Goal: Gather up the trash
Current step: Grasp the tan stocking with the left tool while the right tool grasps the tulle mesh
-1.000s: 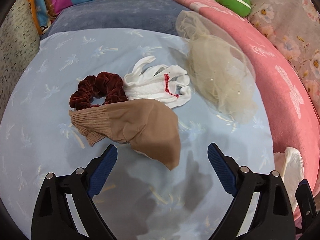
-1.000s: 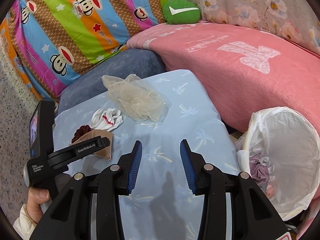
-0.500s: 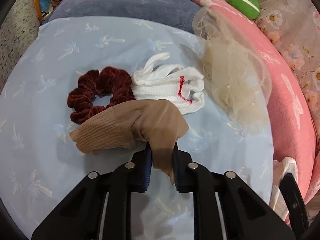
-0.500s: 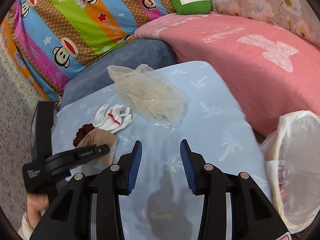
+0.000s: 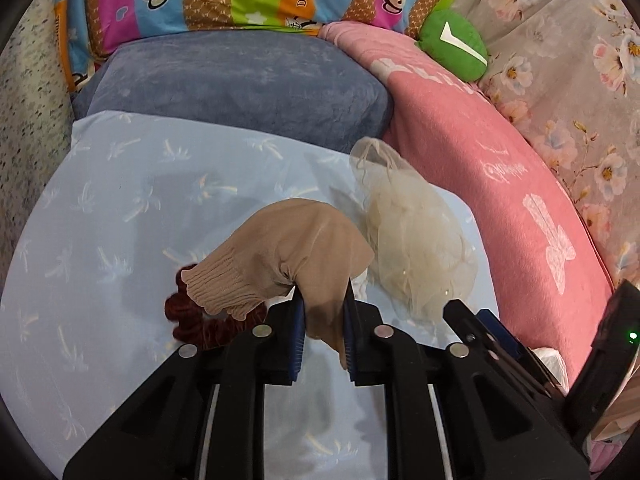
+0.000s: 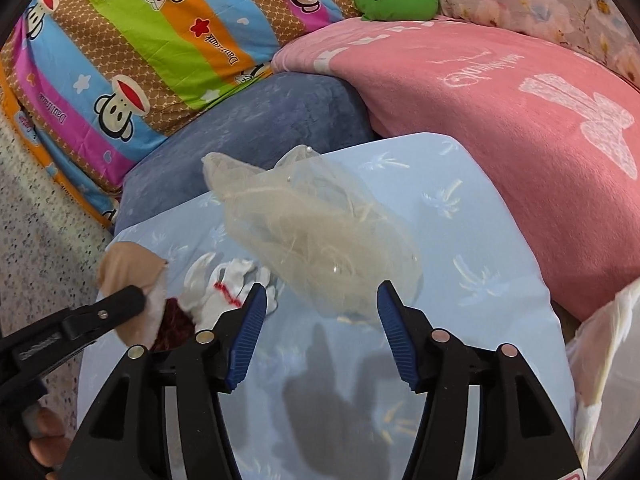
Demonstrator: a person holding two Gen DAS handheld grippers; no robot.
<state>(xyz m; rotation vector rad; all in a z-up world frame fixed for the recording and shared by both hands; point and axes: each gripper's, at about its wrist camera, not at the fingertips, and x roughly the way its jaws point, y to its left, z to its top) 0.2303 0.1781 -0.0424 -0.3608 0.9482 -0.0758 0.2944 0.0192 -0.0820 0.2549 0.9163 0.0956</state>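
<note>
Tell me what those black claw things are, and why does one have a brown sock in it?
Those are not claws on a machine. A person holds a grabbing tool in each hand, and each tool carries a small camera that looks out along its jaws. So you get two pictures, one from each hand.

In the left tool's picture, the left gripper has its jaws shut on the tan stocking and holds it up off the light blue cloth.

In the right tool's picture, the right gripper has just been opening its jaws. Nothing is between them, and they point toward the cream netting.

Also on the cloth are a white glove with a red mark and a dark red scrunchie. A white bag waits at the right edge.
</note>
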